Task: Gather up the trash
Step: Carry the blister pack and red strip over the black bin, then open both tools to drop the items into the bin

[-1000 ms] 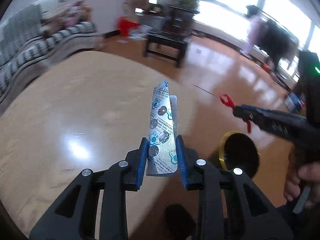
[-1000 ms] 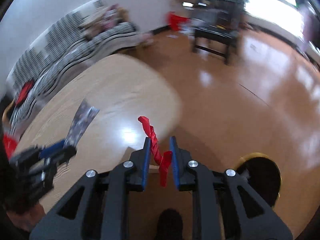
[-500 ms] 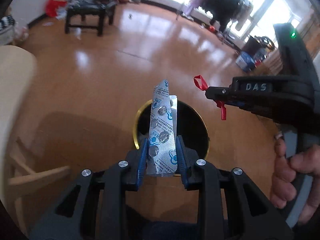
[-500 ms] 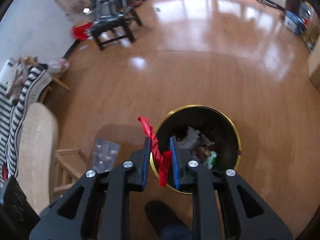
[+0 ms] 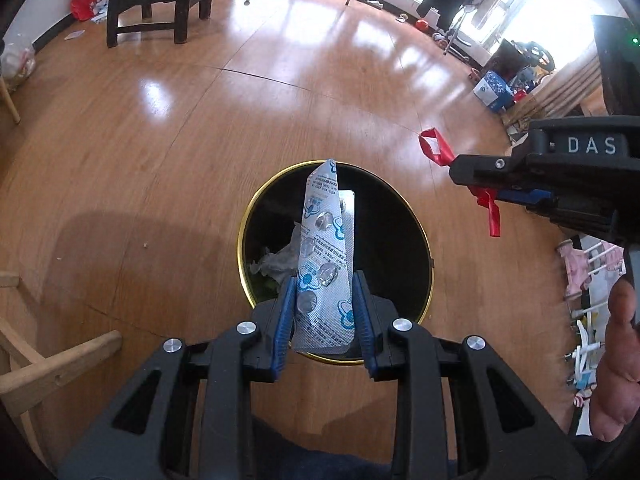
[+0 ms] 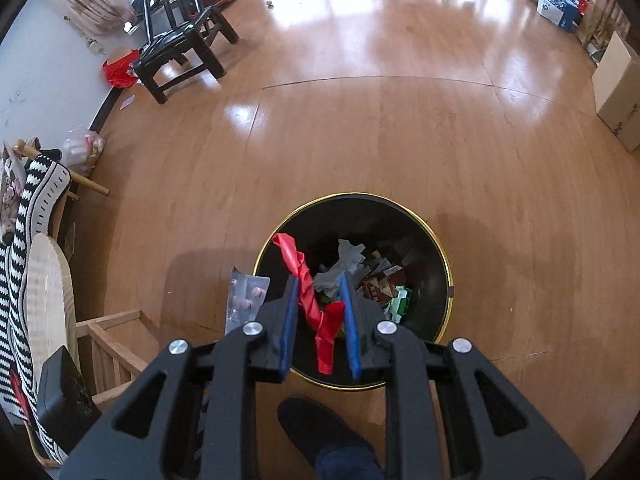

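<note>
My left gripper (image 5: pixel 324 300) is shut on a silver pill blister pack (image 5: pixel 326 256) and holds it upright over the black bin with a gold rim (image 5: pixel 416 216). My right gripper (image 6: pixel 320 300) is shut on a twisted red ribbon (image 6: pixel 306 284) over the same bin (image 6: pixel 442 248), which holds paper and wrappers. The right gripper with the ribbon (image 5: pixel 436 152) shows at the right of the left wrist view. The blister pack (image 6: pixel 244 296) shows at the left of the right wrist view.
The bin stands on a glossy wooden floor. A black stool (image 6: pixel 180 52) and a red bag (image 6: pixel 120 70) stand far back left. A wooden chair frame (image 6: pixel 108 340) and a striped sofa (image 6: pixel 28 216) are at the left. A cardboard box (image 6: pixel 618 92) is at the right. My shoe (image 6: pixel 320 432) is near the bin.
Both grippers have swung from the round table to above the bin and come closer over it, each holding its item as before.
</note>
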Tool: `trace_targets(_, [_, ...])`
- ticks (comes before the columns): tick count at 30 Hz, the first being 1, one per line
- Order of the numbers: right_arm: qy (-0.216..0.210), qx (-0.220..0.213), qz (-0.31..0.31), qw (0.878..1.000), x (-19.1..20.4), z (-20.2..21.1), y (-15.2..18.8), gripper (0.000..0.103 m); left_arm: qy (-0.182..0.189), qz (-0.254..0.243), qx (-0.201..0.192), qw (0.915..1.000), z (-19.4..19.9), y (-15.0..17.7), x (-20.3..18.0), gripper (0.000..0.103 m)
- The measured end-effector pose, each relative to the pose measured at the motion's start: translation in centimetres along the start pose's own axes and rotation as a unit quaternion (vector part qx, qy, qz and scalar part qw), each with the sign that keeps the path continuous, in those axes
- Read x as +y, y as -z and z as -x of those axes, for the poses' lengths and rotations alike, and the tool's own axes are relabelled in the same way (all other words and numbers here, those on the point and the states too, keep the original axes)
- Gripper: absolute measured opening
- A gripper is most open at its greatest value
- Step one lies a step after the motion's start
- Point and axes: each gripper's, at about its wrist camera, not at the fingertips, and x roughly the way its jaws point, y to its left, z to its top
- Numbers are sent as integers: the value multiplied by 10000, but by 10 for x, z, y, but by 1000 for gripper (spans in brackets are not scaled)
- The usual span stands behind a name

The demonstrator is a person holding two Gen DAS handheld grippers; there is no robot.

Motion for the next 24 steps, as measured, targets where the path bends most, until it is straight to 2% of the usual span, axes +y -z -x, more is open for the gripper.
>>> trace_targets(5, [8, -13, -8, 10000, 2, -1, 1, 23, 29, -132, -11, 9999, -4, 0, -12, 28])
trace_targets(6, [10, -26, -11, 10000, 2, 0, 1, 28, 30, -176, -19, 9998, -4, 0, -14, 29])
trace_targets(8, [98, -49, -50, 9999, 2, 0, 0, 52, 24, -261, -25, 9997, -4, 1, -19, 28])
trace_targets(9, [121, -78, -83, 9999, 1, 0, 0, 67, 46, -301, -9, 9995, -5, 1, -21, 29])
trace_targets(10, [117, -123, -122, 9998, 0, 2, 0, 70, 71, -322, 15, 9995, -5, 1, -21, 40])
trace_targets(11, [134, -144, -149, 9997, -1, 3, 0, 70, 90, -325, 19, 9994, -5, 1, -21, 47])
trace_targets(12, [150, -163, -182, 9996, -2, 3, 0, 70, 82, -324, 0, 9994, -5, 1, -21, 58])
trace_targets(13, [139, -158, -203, 9996, -3, 3, 0, 70, 76, -349, -31, 9994, -4, 2, -21, 61])
trace_targets(17, [117, -184, -228, 9995, -1, 4, -1, 71, 21, -362, -76, 9993, 4, 2, -18, 62])
trace_targets(19, [89, -234, -198, 9995, 2, 6, -1, 75, -43, -336, -106, 9994, 9, 3, -14, 64])
trace_targets(24, [-85, -533, 141, 9984, 32, 23, 4, 78, -389, -184, -361, 9984, 48, 4, 6, 71])
